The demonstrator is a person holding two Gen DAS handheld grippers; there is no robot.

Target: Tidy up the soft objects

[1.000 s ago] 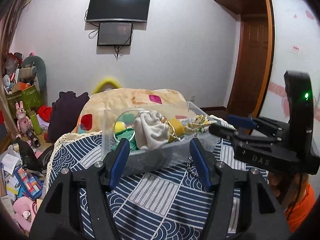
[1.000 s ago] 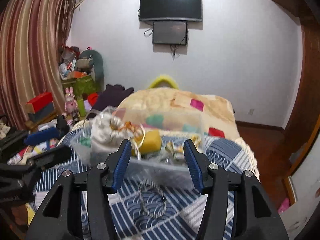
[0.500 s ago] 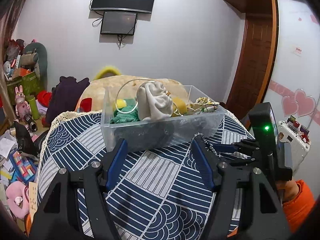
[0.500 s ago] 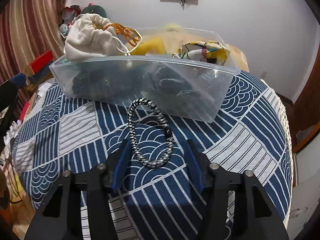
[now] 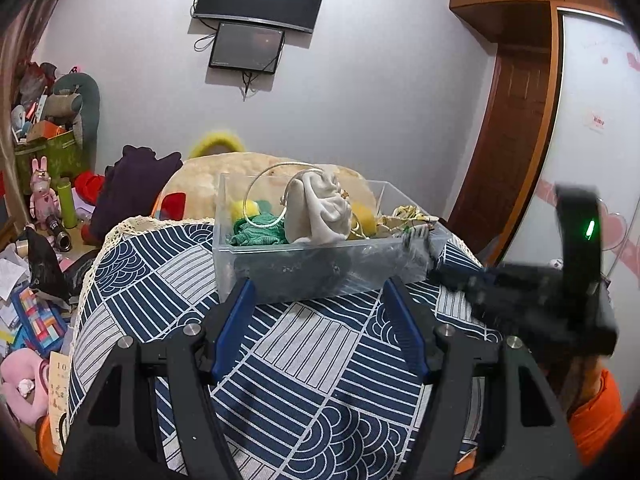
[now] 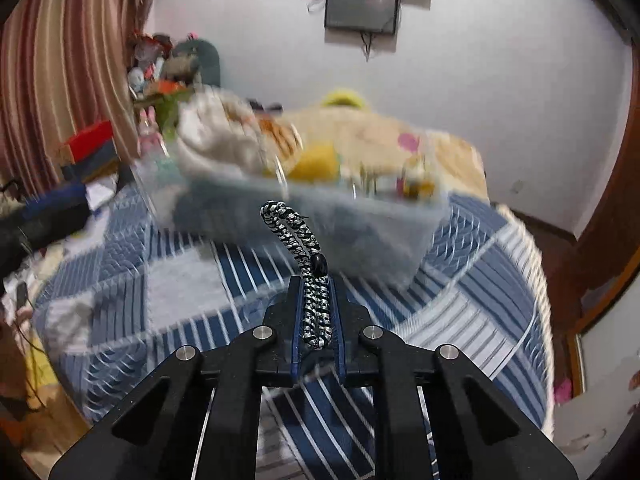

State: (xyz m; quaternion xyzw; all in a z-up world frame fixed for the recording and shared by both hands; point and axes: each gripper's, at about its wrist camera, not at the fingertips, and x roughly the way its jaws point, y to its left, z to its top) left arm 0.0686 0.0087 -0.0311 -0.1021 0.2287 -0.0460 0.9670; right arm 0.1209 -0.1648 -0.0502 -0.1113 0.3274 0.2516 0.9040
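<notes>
A black-and-white braided cord loop (image 6: 294,228) sticks up from between the pads of my right gripper (image 6: 316,284), whose jaws are closing tight on it. Just beyond it a clear plastic box (image 6: 360,216) stands on the blue-and-white patterned cloth (image 6: 460,292). The box (image 5: 320,268) holds a white drawstring pouch (image 5: 320,216), green knitwear (image 5: 256,232), something yellow (image 5: 362,216) and a patterned cloth (image 5: 412,216). My left gripper (image 5: 320,292) is open and empty in front of the box. In the left wrist view my right gripper (image 5: 436,268) is blurred at the box's right end.
The cloth-covered table (image 5: 320,368) has a lace edge (image 5: 120,232) at its left. Toys and clutter (image 5: 36,280) fill the floor at the left. A blanket-covered bed (image 5: 248,168) lies behind the box, and a wooden door (image 5: 512,152) is at the right.
The right gripper, open over the cord on the cloth half a second ago, has shut on it; its view is now blurred by motion. The left gripper has hardly moved.
</notes>
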